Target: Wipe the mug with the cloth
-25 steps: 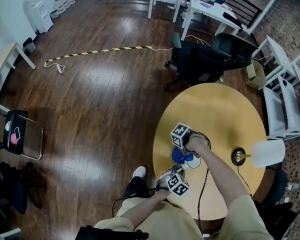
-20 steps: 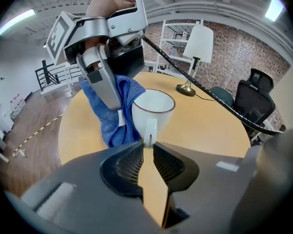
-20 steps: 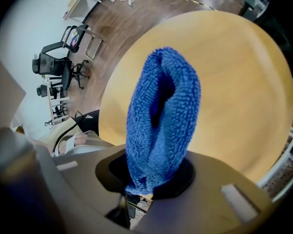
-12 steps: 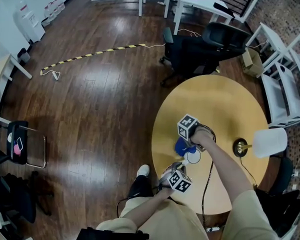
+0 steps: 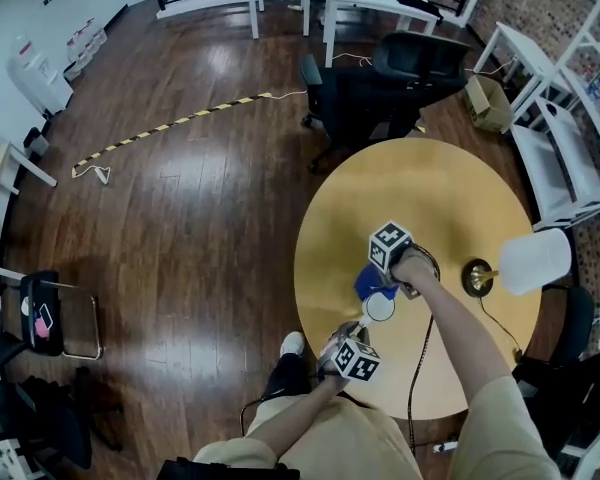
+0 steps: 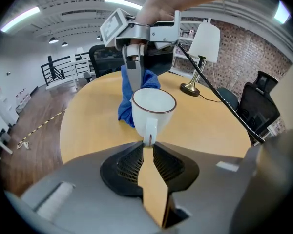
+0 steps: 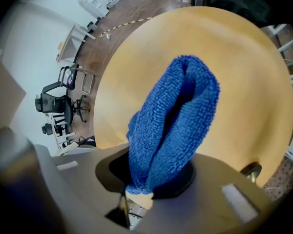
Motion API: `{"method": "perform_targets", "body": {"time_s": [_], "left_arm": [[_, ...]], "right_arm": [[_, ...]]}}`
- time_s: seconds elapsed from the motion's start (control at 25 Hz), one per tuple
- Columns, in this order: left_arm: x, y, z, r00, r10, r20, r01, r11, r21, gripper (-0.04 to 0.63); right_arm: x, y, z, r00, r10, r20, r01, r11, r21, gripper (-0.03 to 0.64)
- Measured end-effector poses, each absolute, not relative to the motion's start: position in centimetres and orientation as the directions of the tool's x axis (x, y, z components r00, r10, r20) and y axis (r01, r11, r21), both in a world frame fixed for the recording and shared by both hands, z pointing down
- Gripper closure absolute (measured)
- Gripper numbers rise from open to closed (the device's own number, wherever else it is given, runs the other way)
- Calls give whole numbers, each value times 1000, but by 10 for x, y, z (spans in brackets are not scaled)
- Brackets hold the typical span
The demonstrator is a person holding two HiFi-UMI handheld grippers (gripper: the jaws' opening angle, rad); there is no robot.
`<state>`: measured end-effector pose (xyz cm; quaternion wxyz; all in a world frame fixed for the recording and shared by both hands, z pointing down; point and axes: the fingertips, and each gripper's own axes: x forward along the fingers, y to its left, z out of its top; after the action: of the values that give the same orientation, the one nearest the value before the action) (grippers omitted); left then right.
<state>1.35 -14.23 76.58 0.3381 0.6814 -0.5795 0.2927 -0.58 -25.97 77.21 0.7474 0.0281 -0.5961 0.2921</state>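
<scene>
From the head view I have the left tool point(image 5: 364, 328) shut narrow on the mug point(image 5: 379, 308), which is over the near-left part of the round table point(image 5: 430, 188). The right tool point(image 5: 380, 273) reaches in from the far side with the blue cloth point(image 5: 364, 286) right beside the mug. The table's left and near edges are close to the work, with bare floor point(image 5: 180, 218) beyond them. To the far side there is plenty of open tabletop, and the lamp point(image 5: 533, 260) stands well apart on the right. In the left gripper view the jaws pinch the handle point(image 6: 150, 130), with the mug upright and its rim facing up. The cloth hangs against the mug's far-left wall, though I cannot tell how hard it presses or whether the mug's base rests on the table. A black cable point(image 6: 219, 98) slants across the right side, so I judge sweeps that way need care. In the right gripper view the jaws are clamped on a folded wad of cloth whose free end points out over bare table. I judge the wiping is under way at the outer wall. The inside and the near side look not yet reached, but no view shows how much is clean.
</scene>
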Motion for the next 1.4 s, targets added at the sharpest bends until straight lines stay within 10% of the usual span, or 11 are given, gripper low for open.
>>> {"method": "perform_targets", "body": {"time_s": [1.4], "left_arm": [[42,-144,763,160,-526,835,-977,-207,57,546]], "right_arm": [[50,-212,767,-417,449,790,-749,322,-578,548]]}}
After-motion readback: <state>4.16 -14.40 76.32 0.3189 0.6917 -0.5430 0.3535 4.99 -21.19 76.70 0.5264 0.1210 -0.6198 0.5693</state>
